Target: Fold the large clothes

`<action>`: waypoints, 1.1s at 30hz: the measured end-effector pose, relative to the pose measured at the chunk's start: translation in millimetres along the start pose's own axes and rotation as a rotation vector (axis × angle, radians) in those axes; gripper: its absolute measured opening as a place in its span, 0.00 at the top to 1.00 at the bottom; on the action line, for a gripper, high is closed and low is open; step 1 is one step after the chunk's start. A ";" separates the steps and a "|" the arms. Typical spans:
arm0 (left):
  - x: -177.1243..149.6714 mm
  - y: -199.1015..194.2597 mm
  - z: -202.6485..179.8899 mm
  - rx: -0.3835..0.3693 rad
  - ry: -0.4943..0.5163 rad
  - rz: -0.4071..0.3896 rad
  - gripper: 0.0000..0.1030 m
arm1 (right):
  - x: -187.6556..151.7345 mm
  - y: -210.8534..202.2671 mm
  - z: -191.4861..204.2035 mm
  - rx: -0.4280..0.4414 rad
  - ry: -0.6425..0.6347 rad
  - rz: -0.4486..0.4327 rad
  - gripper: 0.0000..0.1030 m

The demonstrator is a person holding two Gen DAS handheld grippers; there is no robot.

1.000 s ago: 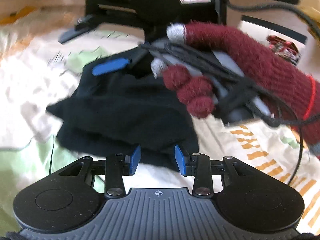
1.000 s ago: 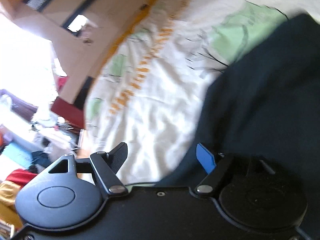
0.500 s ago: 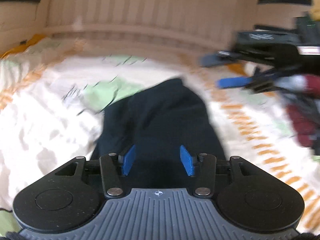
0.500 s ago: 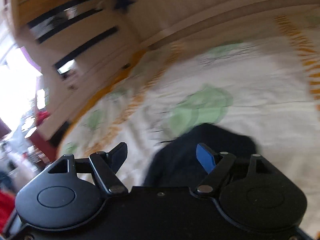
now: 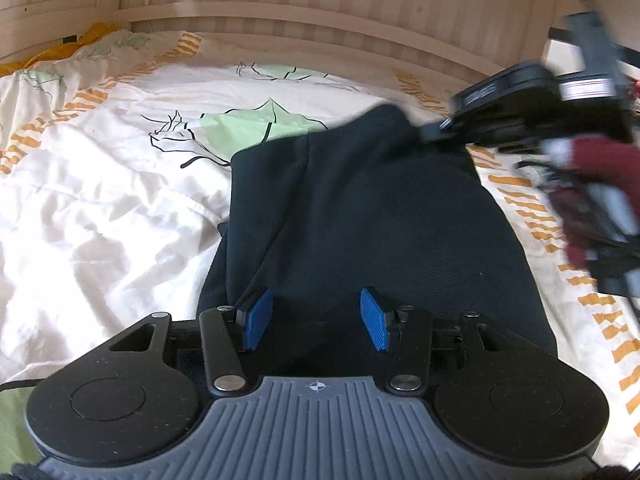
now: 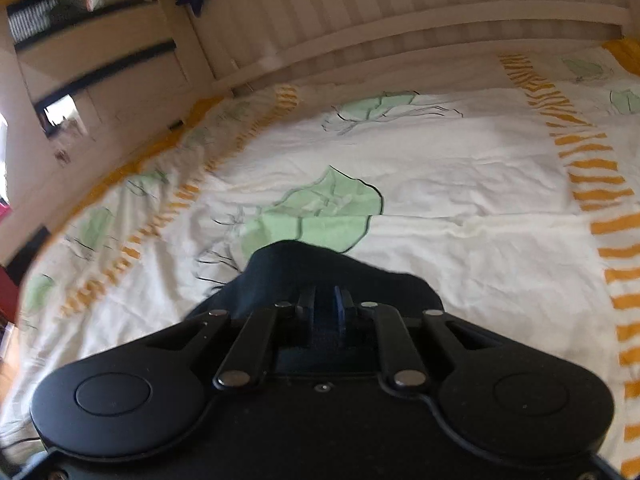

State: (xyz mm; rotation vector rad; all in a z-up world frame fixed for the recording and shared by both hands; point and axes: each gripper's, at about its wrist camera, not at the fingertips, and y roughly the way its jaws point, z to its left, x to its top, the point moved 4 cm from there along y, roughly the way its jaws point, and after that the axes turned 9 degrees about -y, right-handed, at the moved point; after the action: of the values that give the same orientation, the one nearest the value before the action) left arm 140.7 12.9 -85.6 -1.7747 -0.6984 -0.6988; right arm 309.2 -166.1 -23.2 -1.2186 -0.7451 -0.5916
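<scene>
Since the earlier frame, the right gripper (image 6: 324,312) has been swung away from the middle of the dark navy folded garment (image 5: 360,216) to its far right corner, and the wide gap between its fingers has been narrowed. Its jaws are closing, and a fold of the navy cloth is seen between the blue pads; the cloth seems to be pinched there. Nearest to the left wrist camera, the left gripper (image 5: 316,320) is held low over the near end of the garment. Its blue pads (image 5: 258,318) stand apart, with the cloth lying under them and not pressed by them. The garment is spread on the white bedsheet with green leaves and orange stripes (image 5: 100,200), in the middle of the bed. At the right edge of the left view, a hand in a dark red knitted glove (image 5: 596,184) is seen, blurred, on the right gripper. Behind the bed, a pale wooden slatted headboard (image 5: 320,4) is seen.
</scene>
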 end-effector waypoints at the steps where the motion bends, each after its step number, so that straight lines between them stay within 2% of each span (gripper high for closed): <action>1: -0.2 1.2 0.1 0.000 0.003 -0.003 0.53 | -1.3 12.2 -1.2 -0.023 -0.006 0.034 0.82; 2: -0.4 1.7 0.3 -0.001 0.005 -0.007 0.53 | -4.1 24.6 -3.2 -0.042 -0.008 0.074 0.86; 4: -1.2 1.9 0.9 -0.004 0.004 -0.014 0.53 | -11.7 46.9 -7.0 -0.075 -0.017 0.129 0.99; 5: -1.7 2.4 1.3 -0.002 0.003 -0.016 0.53 | -16.1 54.8 -7.4 -0.090 -0.029 0.138 1.00; 10: -2.9 3.4 -0.3 0.009 0.015 -0.031 0.53 | -21.1 62.9 -6.2 -0.102 -0.050 0.159 1.00; 17: -1.4 1.8 -2.4 0.016 0.022 -0.026 0.52 | -23.9 54.0 -11.4 -0.070 -0.014 0.098 1.00; 18: -0.6 2.2 -2.5 0.019 0.022 -0.026 0.50 | -23.1 52.0 -11.5 -0.063 -0.011 0.087 0.98; 20: 1.3 2.2 -3.1 0.023 0.031 -0.034 0.39 | -22.0 46.1 -9.8 -0.053 -0.015 0.064 0.94; 22: 3.9 2.1 -4.1 0.033 0.043 -0.042 0.07 | -21.4 40.1 -6.2 -0.051 -0.033 0.044 0.83; 23: 5.6 2.6 -3.5 0.064 0.042 -0.043 0.00 | -21.3 37.3 -3.8 -0.046 -0.043 0.034 0.78; 25: 8.1 4.7 0.5 0.080 0.018 -0.033 0.00 | -21.1 31.6 2.0 -0.049 -0.077 0.020 0.58; 26: 9.0 5.4 3.0 0.074 -0.001 -0.024 0.00 | -20.8 28.8 5.2 -0.044 -0.096 0.014 0.51; 28: 10.5 5.1 7.1 0.075 -0.027 -0.016 0.00 | -20.0 23.6 13.4 0.010 -0.126 0.000 0.16; 30: 12.2 2.3 8.3 0.088 -0.029 -0.018 0.00 | -18.8 18.3 22.2 -0.001 -0.179 -0.008 0.03; 33: 16.2 -6.4 7.9 0.098 -0.027 -0.035 0.00 | -18.3 12.7 28.4 -0.023 -0.206 0.000 0.00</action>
State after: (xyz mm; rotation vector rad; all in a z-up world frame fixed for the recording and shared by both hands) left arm 147.6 24.1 -71.8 -1.6887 -0.7710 -0.6547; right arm 301.9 -135.2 -40.4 -1.3137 -0.9128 -0.4796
